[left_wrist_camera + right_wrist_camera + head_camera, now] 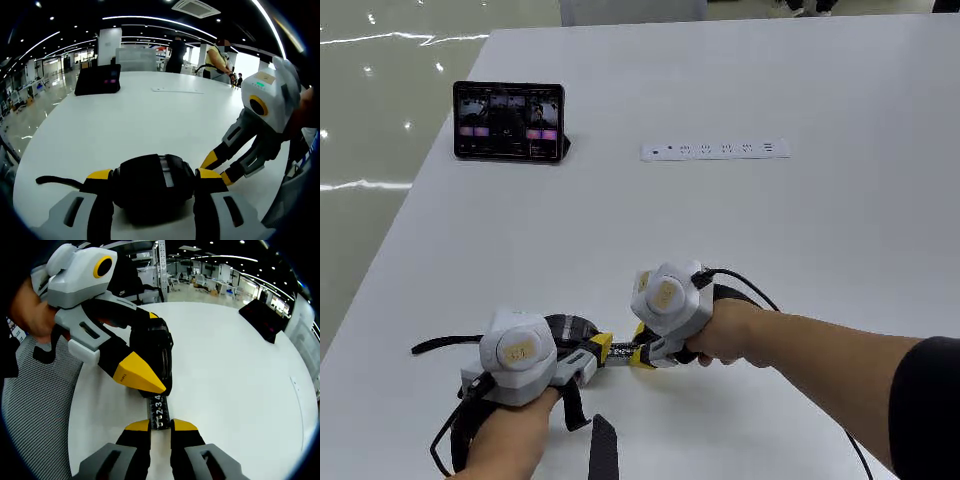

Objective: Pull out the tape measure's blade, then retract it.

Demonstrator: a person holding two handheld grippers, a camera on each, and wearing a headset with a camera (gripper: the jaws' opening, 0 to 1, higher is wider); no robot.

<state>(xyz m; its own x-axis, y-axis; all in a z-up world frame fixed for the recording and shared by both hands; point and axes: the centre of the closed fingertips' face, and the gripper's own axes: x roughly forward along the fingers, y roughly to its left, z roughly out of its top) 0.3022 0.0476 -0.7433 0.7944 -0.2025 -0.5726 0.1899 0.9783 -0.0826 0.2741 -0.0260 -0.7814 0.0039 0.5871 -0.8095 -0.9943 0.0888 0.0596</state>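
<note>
Tape measure (152, 192) on worktop (720, 220), clamped in left hand-held gripper (154, 175). Right hand-held gripper (160, 426) pinches blade (158, 411) tip; short length drawn out, both grippers close together.

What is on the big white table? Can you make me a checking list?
Surface: white table, smooth.
Job's things: black tape measure on the table, blade pulled out a little.
Clutter: tablet propped up; white power strip lying flat.
Grippers: left tool shut on the tape measure; right tool shut on the blade.
Cables: black cable from the right tool; black strap on the table.
Surroundings: shiny floor; people beyond the table.
</note>
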